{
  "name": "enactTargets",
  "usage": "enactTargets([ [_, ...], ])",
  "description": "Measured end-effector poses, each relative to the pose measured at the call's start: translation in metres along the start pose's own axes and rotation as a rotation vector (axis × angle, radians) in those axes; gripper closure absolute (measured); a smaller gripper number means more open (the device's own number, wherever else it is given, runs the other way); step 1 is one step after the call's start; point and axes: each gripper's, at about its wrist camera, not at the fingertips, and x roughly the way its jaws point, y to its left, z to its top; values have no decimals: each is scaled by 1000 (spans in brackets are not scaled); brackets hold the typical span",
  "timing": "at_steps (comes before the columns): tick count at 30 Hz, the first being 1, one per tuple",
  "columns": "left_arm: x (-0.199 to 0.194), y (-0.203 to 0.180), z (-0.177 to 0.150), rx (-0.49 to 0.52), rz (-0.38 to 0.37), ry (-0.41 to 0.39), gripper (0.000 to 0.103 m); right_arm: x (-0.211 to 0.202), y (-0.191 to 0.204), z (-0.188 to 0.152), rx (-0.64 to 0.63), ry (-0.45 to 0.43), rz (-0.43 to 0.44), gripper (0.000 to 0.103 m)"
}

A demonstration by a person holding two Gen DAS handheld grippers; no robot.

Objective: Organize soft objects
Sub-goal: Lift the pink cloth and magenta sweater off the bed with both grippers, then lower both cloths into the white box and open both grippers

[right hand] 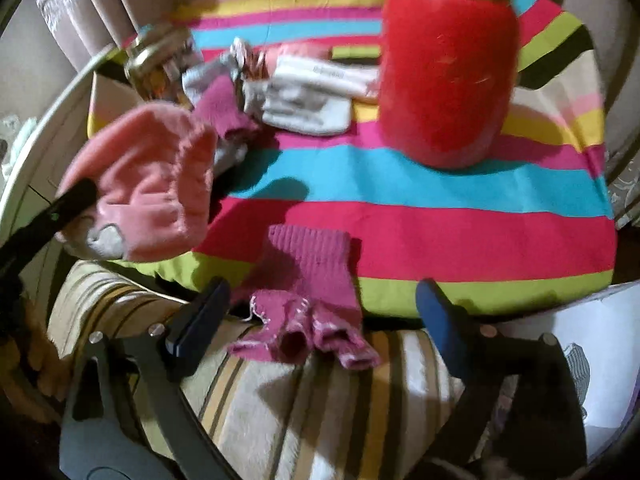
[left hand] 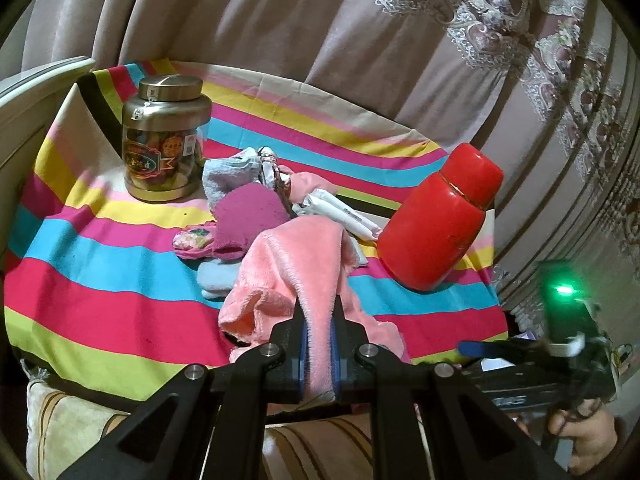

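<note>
My left gripper (left hand: 318,344) is clenched on a fluffy pink cloth (left hand: 296,268), lifted above the near edge of the worktop (left hand: 100,280), which is draped in a striped cover of pink, blue, yellow and green. My right gripper (right hand: 322,312) stands released, its jaws wide apart around a magenta knitted glove (right hand: 312,280) lying over the near edge onto a beige striped cushion (right hand: 320,408). Further back sits a heap of socks and small cloths (left hand: 244,200), a gold-lidded jar (left hand: 166,136) far left, a red flask (left hand: 440,216) on the right. Mauve lace-trimmed curtains (left hand: 360,40) hang behind.
</note>
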Motion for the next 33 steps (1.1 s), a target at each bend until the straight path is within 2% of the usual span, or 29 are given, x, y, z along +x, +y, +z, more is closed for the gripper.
enactTargets([
  [2, 0, 1, 0, -7, -2, 2, 94, 18, 8, 7, -46, 49, -34, 8],
  [3, 1, 2, 0, -10, -4, 2, 94, 30, 11, 11, -66, 78, -80, 8],
  [5, 0, 3, -1, -16, -6, 2, 94, 51, 17, 17, -97, 139, -100, 8],
  [11, 3, 9, -1, -28, -11, 9, 94, 83, 38, 23, -194, 191, -151, 8],
  [13, 4, 10, -1, -31, -12, 12, 94, 88, 43, 20, -221, 192, -151, 12],
  [14, 4, 10, -1, -33, -13, 12, 94, 88, 44, 19, -226, 184, -144, 13],
  [16, 4, 10, -1, -33, -13, 12, 94, 83, 42, 16, -221, 168, -126, 28],
  [17, 4, 10, -1, -31, -13, 12, 94, 81, 41, 15, -221, 161, -120, 32],
  [19, 4, 8, -1, -26, -14, 11, 94, 76, 40, 12, -223, 145, -121, 49],
  [23, 1, 3, 0, -13, -11, 6, 94, 57, 35, 3, -191, 82, -95, 74],
  [25, 1, 2, 1, -11, -9, 6, 94, 46, 29, 0, -174, 52, -87, 77],
  [33, 1, -13, 4, 7, -27, 12, 94, -3, 6, -15, -92, -82, -67, 78],
])
